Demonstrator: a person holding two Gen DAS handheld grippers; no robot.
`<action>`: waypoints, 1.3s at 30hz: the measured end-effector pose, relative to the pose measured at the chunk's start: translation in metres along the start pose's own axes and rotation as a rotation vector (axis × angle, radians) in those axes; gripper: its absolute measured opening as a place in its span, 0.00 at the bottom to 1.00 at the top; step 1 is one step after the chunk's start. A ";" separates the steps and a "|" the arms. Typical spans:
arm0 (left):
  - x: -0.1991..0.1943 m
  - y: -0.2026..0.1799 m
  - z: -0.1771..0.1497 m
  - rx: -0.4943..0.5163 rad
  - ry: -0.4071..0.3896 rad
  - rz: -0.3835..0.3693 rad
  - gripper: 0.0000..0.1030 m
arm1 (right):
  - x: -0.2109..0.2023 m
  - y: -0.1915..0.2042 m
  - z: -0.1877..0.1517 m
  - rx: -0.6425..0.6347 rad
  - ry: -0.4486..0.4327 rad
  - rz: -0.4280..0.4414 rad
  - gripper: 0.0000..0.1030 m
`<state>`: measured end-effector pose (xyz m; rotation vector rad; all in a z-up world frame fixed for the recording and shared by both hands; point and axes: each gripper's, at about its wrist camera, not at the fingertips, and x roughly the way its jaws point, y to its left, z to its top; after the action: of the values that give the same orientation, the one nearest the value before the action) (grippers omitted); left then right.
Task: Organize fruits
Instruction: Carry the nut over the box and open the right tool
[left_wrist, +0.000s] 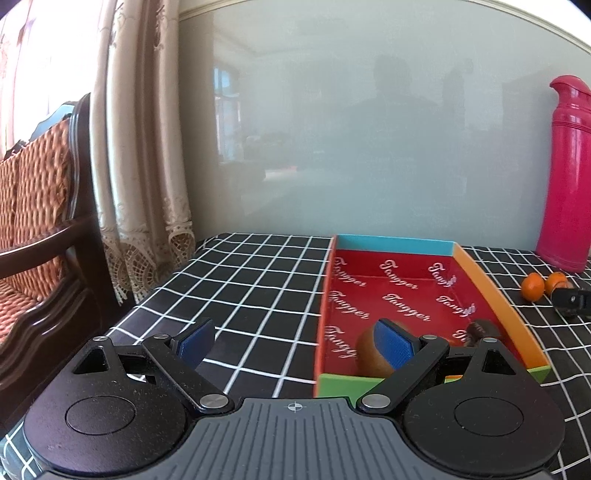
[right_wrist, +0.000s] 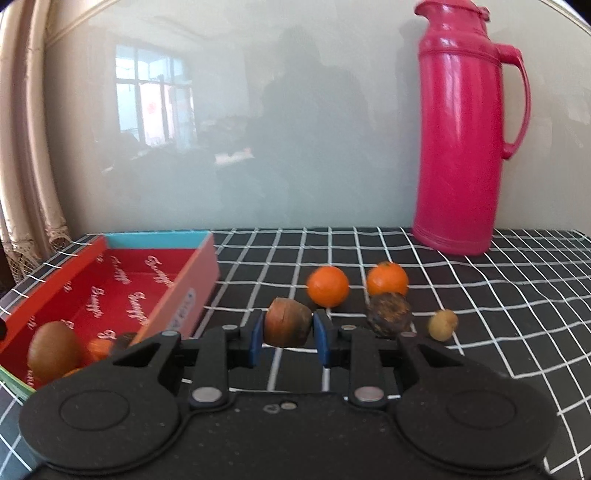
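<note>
Pinching a brown fruit (right_wrist: 288, 328), the right gripper (right_wrist: 289, 334) needed the box (right_wrist: 192, 291) next; left gripper (left_wrist: 295, 341) gaped empty.

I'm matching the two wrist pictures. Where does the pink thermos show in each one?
Left wrist: pink thermos at the far right edge, partly cut off, behind two oranges.
Right wrist: pink thermos upper right, whole, handle to the right.
Shared landmark: the red tray.

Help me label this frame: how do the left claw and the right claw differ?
The left claw stands wide open with nothing between its pads; the right claw is shut on a brown fruit. The left hangs at the red box; the right is over the checked cloth. Both have blue pads.
</note>
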<state>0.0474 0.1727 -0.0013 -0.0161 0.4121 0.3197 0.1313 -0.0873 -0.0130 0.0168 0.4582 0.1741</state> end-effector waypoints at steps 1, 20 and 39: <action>0.000 0.003 -0.001 0.001 0.003 0.006 0.90 | -0.001 0.003 0.001 -0.004 -0.009 0.005 0.26; 0.002 0.059 -0.011 -0.078 0.017 0.084 0.91 | -0.013 0.090 -0.001 -0.142 -0.112 0.197 0.26; 0.003 0.068 -0.014 -0.084 0.032 0.096 0.91 | -0.011 0.126 -0.014 -0.205 -0.081 0.266 0.26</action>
<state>0.0237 0.2368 -0.0115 -0.0841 0.4320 0.4315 0.0951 0.0344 -0.0137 -0.1163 0.3539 0.4798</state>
